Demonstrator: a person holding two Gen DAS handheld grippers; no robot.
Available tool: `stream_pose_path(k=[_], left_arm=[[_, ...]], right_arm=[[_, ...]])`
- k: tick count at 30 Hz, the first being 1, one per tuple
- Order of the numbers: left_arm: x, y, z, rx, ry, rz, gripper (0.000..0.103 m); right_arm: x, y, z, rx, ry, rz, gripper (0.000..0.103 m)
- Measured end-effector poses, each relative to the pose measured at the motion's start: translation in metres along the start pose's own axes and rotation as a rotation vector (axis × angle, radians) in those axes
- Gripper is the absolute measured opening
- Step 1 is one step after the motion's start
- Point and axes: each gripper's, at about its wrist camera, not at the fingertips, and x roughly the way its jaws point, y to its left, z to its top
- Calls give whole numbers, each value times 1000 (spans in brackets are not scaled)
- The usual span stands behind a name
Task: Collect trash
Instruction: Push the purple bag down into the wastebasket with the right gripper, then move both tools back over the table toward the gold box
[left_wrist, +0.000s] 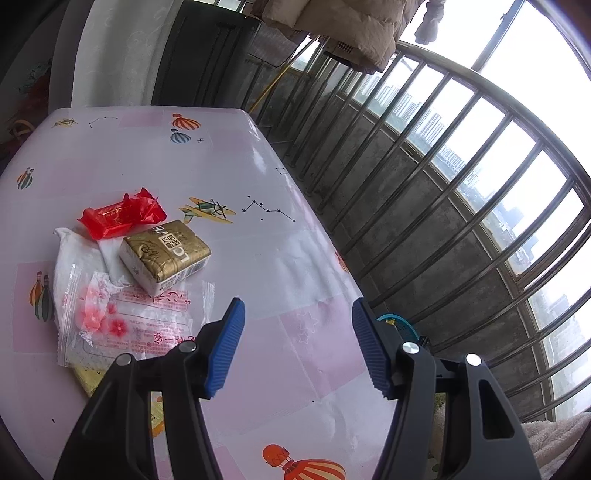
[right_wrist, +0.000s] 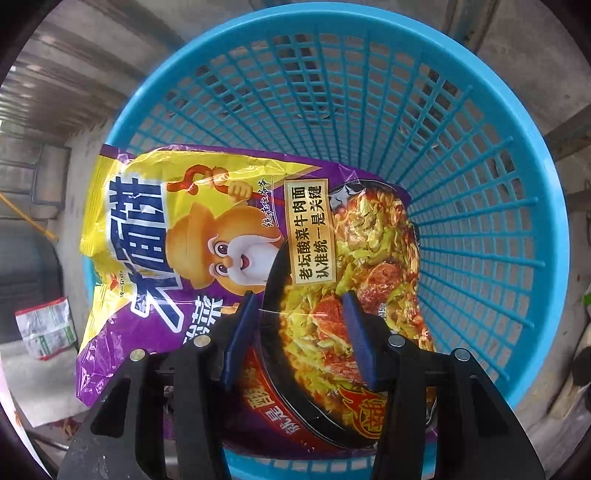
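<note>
- Trash is part-collected: a noodle packet (right_wrist: 236, 236) lies across the blue basket (right_wrist: 491, 122), sticking over its rim.
- Left on the table (left_wrist: 280, 258): a red wrapper (left_wrist: 118, 216), gold pack (left_wrist: 166, 254), white tissue (left_wrist: 74, 258) and clear wrapper (left_wrist: 140, 325).
- Right gripper (right_wrist: 299, 332) points steeply down over the packet, jaws half-spread; whether they grip it I cannot tell.
- Left gripper (left_wrist: 297, 343) hovers tilted above the table, wide and empty.

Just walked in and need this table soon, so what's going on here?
A person with a gripper in each hand is clearing trash. The right gripper is over a blue basket, its fingers astride an instant noodle packet lying partly in it. The left gripper hovers open over the table, where a red wrapper, gold tissue pack and clear wrapper remain.
</note>
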Motion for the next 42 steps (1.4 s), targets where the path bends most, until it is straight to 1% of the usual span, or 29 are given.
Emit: stream_pose_path(k=[2, 4, 6, 7, 9, 11, 12, 16, 18, 23, 25, 27, 29, 32, 34, 36, 39, 40, 42], left_arm=[[4, 2, 1, -1, 6, 8, 58], [7, 4, 1, -5, 13, 13, 58], [10, 4, 1, -7, 20, 15, 58], [11, 4, 1, -6, 24, 17, 58], [13, 4, 1, -4, 27, 21, 58], [13, 4, 1, -2, 27, 25, 58], [13, 4, 1, -2, 26, 25, 58], [10, 2, 1, 1, 15, 20, 58], [8, 2, 1, 2, 8, 17, 58], [-6, 1, -1, 6, -22, 2, 58], [-15, 1, -2, 16, -43, 6, 58], [-26, 3, -5, 20, -66, 10, 58], [-35, 10, -8, 16, -82, 25, 60], [-49, 26, -12, -15, -93, 63, 61], [-61, 39, -14, -33, -115, 85, 61], [-73, 53, -14, -50, -146, 118, 63], [-85, 77, -14, -93, -179, 163, 64], [-88, 85, -14, -109, -189, 171, 64], [-89, 102, -13, -147, -199, 189, 64]], right_arm=[[8, 2, 3, -1, 0, -52, 46], [15, 5, 4, -31, -3, -152, 44], [20, 4, 3, -56, -7, -219, 43], [21, 5, 4, -68, -11, -238, 43], [20, 6, 3, -93, -21, -245, 42], [11, 8, 2, -125, -59, -241, 42], [-2, 6, 3, -134, -88, -215, 43], [-44, -8, 0, -116, -188, -38, 52], [-66, -18, -4, -100, -235, 19, 54], [-122, -47, -23, -37, -316, 157, 54], [-146, -49, -31, -46, -351, 205, 54], [-176, -42, -41, -77, -386, 275, 56], [-206, -24, -60, -137, -413, 340, 59], [-251, 14, -96, -298, -435, 445, 63], [-277, 44, -128, -420, -424, 510, 65], [-303, 82, -147, -537, -403, 570, 68], [-325, 144, -187, -710, -332, 629, 70], [-327, 163, -203, -761, -287, 657, 73], [-323, 201, -235, -857, -177, 691, 73]])
